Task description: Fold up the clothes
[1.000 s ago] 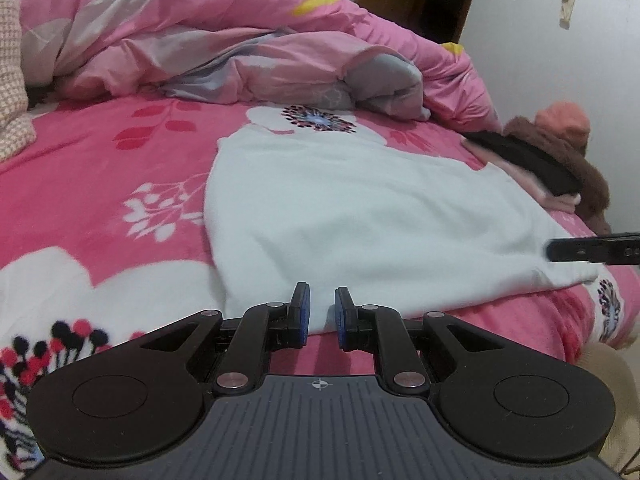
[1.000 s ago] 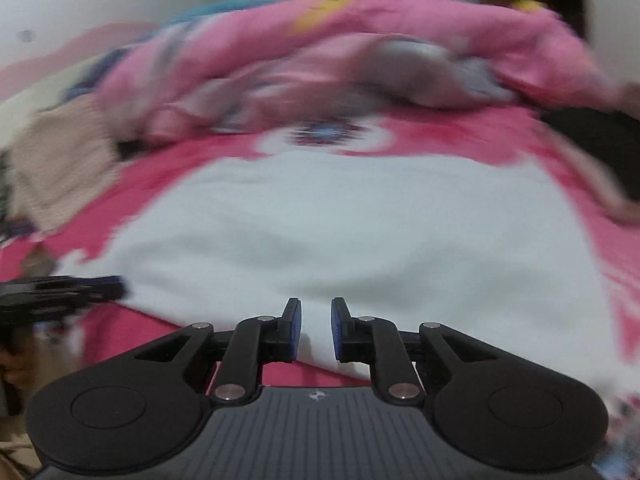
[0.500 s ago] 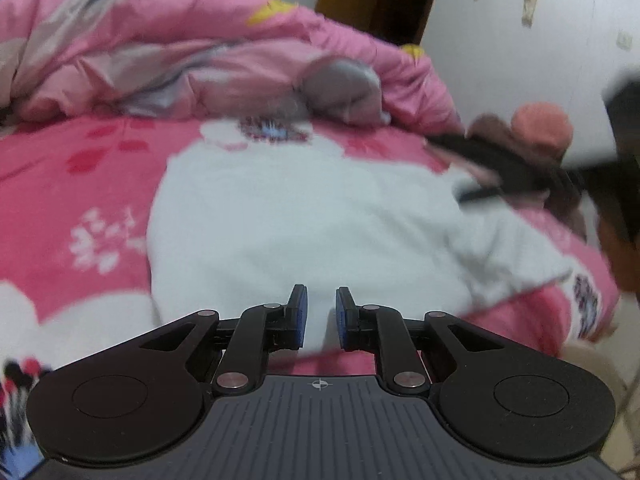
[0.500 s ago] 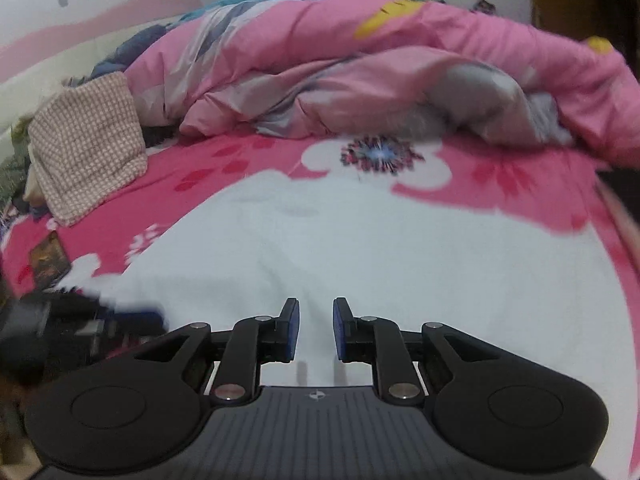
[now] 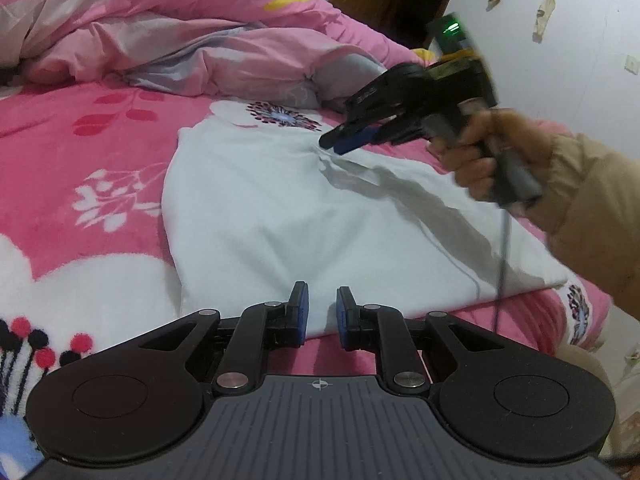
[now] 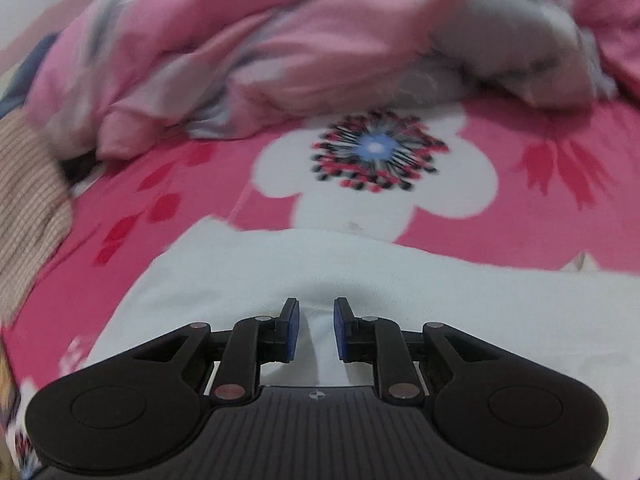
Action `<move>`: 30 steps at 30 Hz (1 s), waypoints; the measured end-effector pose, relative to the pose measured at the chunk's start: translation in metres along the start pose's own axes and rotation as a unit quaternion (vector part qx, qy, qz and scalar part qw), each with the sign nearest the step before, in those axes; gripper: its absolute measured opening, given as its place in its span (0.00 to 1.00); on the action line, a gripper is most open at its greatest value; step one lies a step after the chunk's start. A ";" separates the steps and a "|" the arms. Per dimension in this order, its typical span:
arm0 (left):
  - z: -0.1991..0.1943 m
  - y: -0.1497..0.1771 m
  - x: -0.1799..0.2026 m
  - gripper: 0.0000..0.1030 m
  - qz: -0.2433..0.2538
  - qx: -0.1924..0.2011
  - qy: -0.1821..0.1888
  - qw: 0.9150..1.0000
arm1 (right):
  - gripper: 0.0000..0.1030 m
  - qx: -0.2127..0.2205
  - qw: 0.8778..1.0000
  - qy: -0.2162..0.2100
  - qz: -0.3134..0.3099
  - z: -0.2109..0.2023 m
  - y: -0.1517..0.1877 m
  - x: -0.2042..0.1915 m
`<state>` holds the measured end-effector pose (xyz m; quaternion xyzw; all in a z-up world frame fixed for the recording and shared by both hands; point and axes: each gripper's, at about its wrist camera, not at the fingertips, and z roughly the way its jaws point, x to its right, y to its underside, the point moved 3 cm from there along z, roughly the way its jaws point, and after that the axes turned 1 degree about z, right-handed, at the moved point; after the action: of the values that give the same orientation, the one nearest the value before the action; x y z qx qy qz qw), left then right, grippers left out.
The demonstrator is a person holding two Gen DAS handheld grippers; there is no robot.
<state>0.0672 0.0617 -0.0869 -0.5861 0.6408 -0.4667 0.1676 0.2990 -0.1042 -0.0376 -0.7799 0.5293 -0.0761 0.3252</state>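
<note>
On the bed (image 5: 60,160), spread flat over the pink flowered blanket, lies the white garment (image 5: 260,208) — that's the thing being folded. Left gripper (image 5: 319,312) sits low at the near hem, jaws parted with a clear gap and only cloth showing behind them, nothing pinched. Right gripper (image 5: 340,142) is over at the far edge of the garment, tips down right where a wrinkle runs out from under them. From the left camera its fingers look close together, but in its own view (image 6: 313,330) the blue pads are apart with a ridge of white fabric standing between them, so it's loose around the cloth, not clamped on it. A hand (image 5: 476,160) in a tan sleeve (image 5: 592,216) grips its handle, and a thin cable hangs down from it. Behind all this there's a rumpled pink duvet (image 5: 160,28) heaped against the wall — the right view is fairly blurred, so I can't make out much more.
</note>
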 end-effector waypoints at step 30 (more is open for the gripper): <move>-0.010 -0.007 0.002 0.15 -0.016 0.030 0.027 0.999 | 0.25 0.019 0.989 -0.145 0.014 -0.012 -0.042 -0.025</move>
<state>0.0636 0.0649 -0.0759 -0.5782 0.6211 -0.5044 0.1597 0.3158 -0.0778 0.0019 -0.7687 0.4861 0.0326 0.4144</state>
